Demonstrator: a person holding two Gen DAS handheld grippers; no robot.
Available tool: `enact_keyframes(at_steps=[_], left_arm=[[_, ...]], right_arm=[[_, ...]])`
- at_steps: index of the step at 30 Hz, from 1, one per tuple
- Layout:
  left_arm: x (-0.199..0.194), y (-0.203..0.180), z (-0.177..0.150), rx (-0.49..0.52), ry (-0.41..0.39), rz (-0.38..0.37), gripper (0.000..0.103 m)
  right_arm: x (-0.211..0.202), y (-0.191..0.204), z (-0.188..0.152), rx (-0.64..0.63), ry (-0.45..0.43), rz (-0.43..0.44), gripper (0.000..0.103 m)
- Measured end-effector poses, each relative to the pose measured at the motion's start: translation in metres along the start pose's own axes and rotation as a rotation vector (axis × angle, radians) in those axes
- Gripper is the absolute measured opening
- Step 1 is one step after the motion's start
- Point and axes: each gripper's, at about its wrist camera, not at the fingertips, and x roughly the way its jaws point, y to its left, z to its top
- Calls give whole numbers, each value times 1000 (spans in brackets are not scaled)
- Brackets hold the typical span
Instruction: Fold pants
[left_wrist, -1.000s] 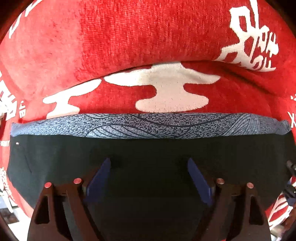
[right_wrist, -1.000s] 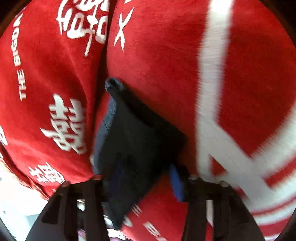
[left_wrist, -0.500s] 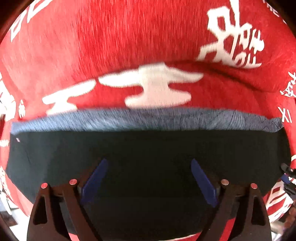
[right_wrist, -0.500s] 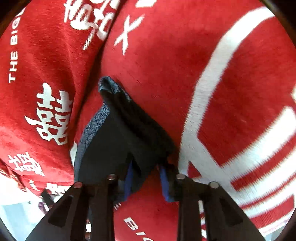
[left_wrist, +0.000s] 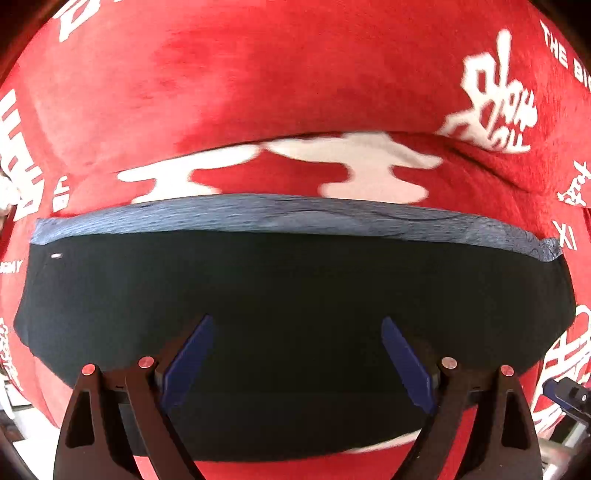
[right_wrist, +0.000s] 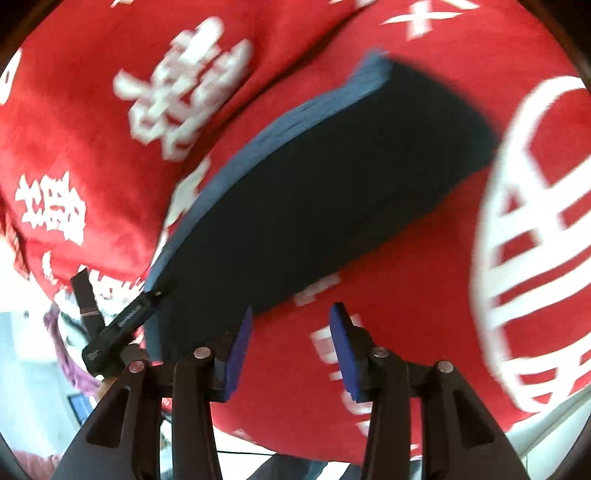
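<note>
1. Nearest in the left wrist view, the left hand-held gripper (left_wrist: 297, 354) is seen released, its two blue pads spread wide above the dark cloth with nothing between them.
2. In the right wrist view, the right hand-held gripper (right_wrist: 291, 345) is likewise seen released; half a second ago its pads were closed on an edge of the cloth, so the hold has just been let go and the gripper drawn back; the edge now lies just ahead of the left pad, untouched.
3. This release is judged to mean that the fold in hand has been laid down and the task is near its end, or awaiting one more fold.
4. Beyond the pads, one pair of pants (left_wrist: 295, 314) is counted, lying flat as a folded black bundle with a grey patterned waistband (left_wrist: 295, 216) along its far edge.
5. Farthest, one red blanket (left_wrist: 258, 85) with white lettering is spread beneath and behind the pants; two grippers are counted in all.
</note>
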Motion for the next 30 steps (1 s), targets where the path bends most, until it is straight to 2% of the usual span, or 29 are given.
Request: enact_keyframes(at_steps=[4,10,11,13,15,16,17,19,25,27,30], left_arm=[[-13,64,-14,-31,-13,4,93],[-31,169,-16,-52,-59,91,93],[-27,197,-18,-67,-61,127,93],[-20,226,-25,-92,-41,168,93],[4,261,-34,-120,18,230,93],[13,275,-39,-136,39,229,94],[19,290,-47,-173,24,176,102],[20,302,-54,-200,6,134,103],[21,304,-60,-185,-18,114,103],[21,307,-61,-185,-21,102,103],[19,304,-58,-178,-19,101,103]], right_arm=[[41,59,-31,-70,50,58,49],[123,134,-85,-54,172,185,50],[138,146,-95,-49,196,214,50],[162,164,-112,-42,238,254,50],[189,179,-125,-24,280,278,50],[198,184,-128,-14,293,289,50],[210,188,-131,-1,309,298,50],[224,191,-135,11,326,288,50],[238,185,-142,81,354,229,50],[230,181,-142,91,309,229,50],[225,185,-130,125,246,290,52]])
